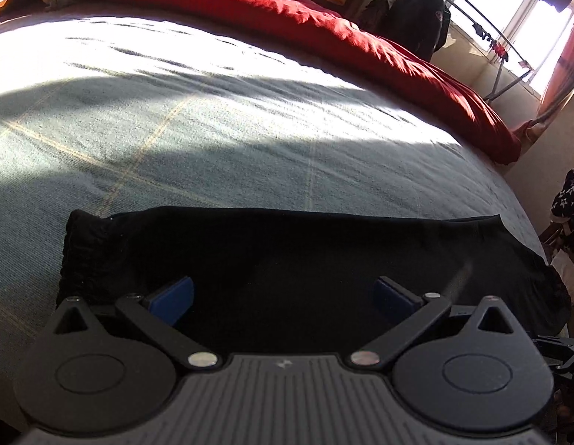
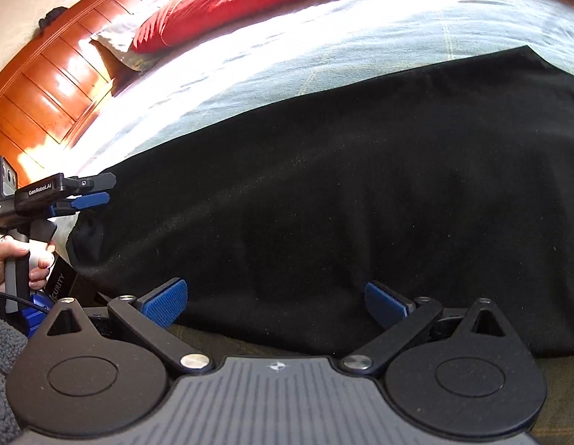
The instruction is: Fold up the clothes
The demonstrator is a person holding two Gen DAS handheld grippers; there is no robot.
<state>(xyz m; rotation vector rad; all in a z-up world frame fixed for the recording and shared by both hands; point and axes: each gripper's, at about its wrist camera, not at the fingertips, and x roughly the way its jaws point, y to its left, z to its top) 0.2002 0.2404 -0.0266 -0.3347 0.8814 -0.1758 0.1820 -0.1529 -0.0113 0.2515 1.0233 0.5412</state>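
Observation:
A black garment (image 1: 287, 256) lies flat across the near edge of the bed, its gathered end at the left in the left wrist view. My left gripper (image 1: 283, 298) hovers over its near edge, open, blue pads wide apart with nothing between them. In the right wrist view the same black garment (image 2: 342, 204) fills the middle. My right gripper (image 2: 275, 302) is open at the garment's near hem, holding nothing. The left gripper (image 2: 96, 189) also shows at the far left of that view, held by a hand (image 2: 12, 263), over the garment's left end.
The bed is covered by a grey-blue blanket (image 1: 212, 118) with a red duvet (image 1: 324, 33) along its far side. A wooden headboard (image 2: 53, 74) and a pillow (image 2: 116, 44) stand at the left. A clothes rack (image 1: 483, 37) and window lie beyond the bed.

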